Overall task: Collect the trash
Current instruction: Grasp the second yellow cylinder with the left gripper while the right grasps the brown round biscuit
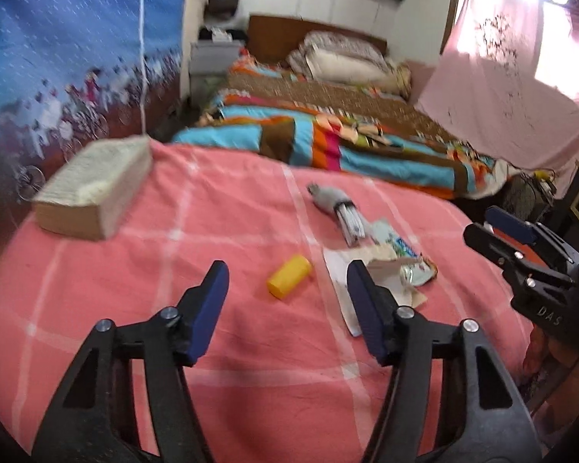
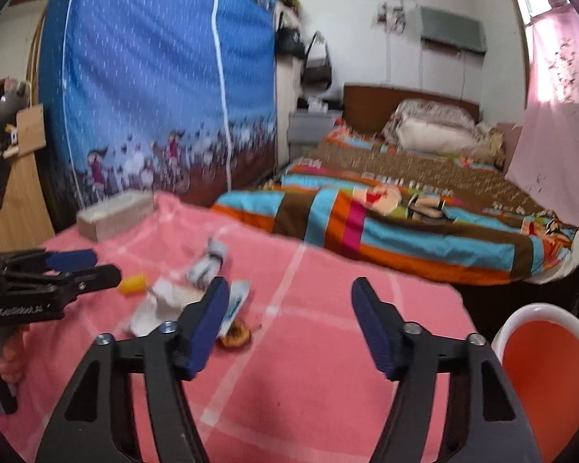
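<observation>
Trash lies on a pink checked cloth [image 1: 231, 231]: a yellow bottle [image 1: 288, 276], a grey wrapper with white sticks [image 1: 337, 208], torn white paper [image 1: 339, 270] and crumpled wrappers [image 1: 405, 258]. My left gripper [image 1: 287, 308] is open and empty, just short of the yellow bottle. My right gripper [image 2: 289, 324] is open and empty over the cloth, right of the paper pile [image 2: 162, 301] and a brown scrap [image 2: 237, 333]. The yellow bottle [image 2: 133, 284] shows beyond the left gripper [image 2: 92, 266]. The right gripper also shows in the left wrist view [image 1: 482, 227].
A tissue box [image 1: 92, 189] sits at the cloth's far left. An orange bin with a white rim [image 2: 548, 370] stands at the right edge. A bed with a striped quilt [image 2: 405, 212] lies beyond. A blue fabric wardrobe [image 2: 154, 88] stands at left.
</observation>
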Demonstrator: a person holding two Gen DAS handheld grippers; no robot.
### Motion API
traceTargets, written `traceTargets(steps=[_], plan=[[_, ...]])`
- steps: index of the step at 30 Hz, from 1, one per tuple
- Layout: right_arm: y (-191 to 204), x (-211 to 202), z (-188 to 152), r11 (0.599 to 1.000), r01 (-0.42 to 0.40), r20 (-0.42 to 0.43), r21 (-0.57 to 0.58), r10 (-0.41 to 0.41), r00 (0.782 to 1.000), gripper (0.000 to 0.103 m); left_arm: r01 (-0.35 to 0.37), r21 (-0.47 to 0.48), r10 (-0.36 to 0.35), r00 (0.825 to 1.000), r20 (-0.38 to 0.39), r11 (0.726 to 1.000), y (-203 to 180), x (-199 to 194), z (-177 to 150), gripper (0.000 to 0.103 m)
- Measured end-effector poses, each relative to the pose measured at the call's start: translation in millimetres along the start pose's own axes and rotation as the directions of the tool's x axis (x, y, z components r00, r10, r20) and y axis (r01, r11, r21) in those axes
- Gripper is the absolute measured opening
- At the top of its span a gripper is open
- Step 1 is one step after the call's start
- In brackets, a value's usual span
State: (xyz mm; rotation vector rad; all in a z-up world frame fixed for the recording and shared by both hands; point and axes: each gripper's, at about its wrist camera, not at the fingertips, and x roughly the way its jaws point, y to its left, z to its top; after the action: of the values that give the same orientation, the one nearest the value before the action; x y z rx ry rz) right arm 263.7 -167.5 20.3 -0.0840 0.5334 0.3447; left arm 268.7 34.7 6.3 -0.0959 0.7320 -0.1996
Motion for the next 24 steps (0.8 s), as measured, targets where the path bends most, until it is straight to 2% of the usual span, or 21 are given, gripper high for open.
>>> traceTargets(steps=[6, 14, 16, 21, 24], plan=[[7.5, 15.3, -10.6, 0.996, -0.081, -0.124, -0.022, 0.078, 0.989, 0.052, 0.025, -0.032, -0.028, 0.996, -0.085, 0.999, 1.9, 19.1, 0.3, 0.061], [15.4, 27.8, -14.8, 0.992, -0.115, -0.195, -0.045, 0.104, 0.975, 0.044, 0.005, -0.053, -0.011, 0.995, -0.103, 0.999, 4.5, 24.8, 1.0, 0.046], [17.5, 30.4, -14.1, 0.991, -0.122, -0.204, -0.054, 0.109, 0.973, 0.043, 0.008, -0.052, -0.014, 0.994, -0.105, 0.999, 4.0, 26.2, 1.6, 0.039], [21.2, 37.2, -10.5, 0.986, -0.151, -0.221, -0.066, 0.133, 0.966, 0.022, -0.002, -0.032, -0.002, 0.994, -0.108, 0.999, 1.2, 27.2, 3.5, 0.033], [19.4, 35.2, -10.4, 0.985, -0.162, -0.213, -0.056, 0.147, 0.966, 0.022, -0.011, -0.024, 0.009, 0.995, -0.103, 1.0, -0.1, 24.1, 2.7, 0.03]])
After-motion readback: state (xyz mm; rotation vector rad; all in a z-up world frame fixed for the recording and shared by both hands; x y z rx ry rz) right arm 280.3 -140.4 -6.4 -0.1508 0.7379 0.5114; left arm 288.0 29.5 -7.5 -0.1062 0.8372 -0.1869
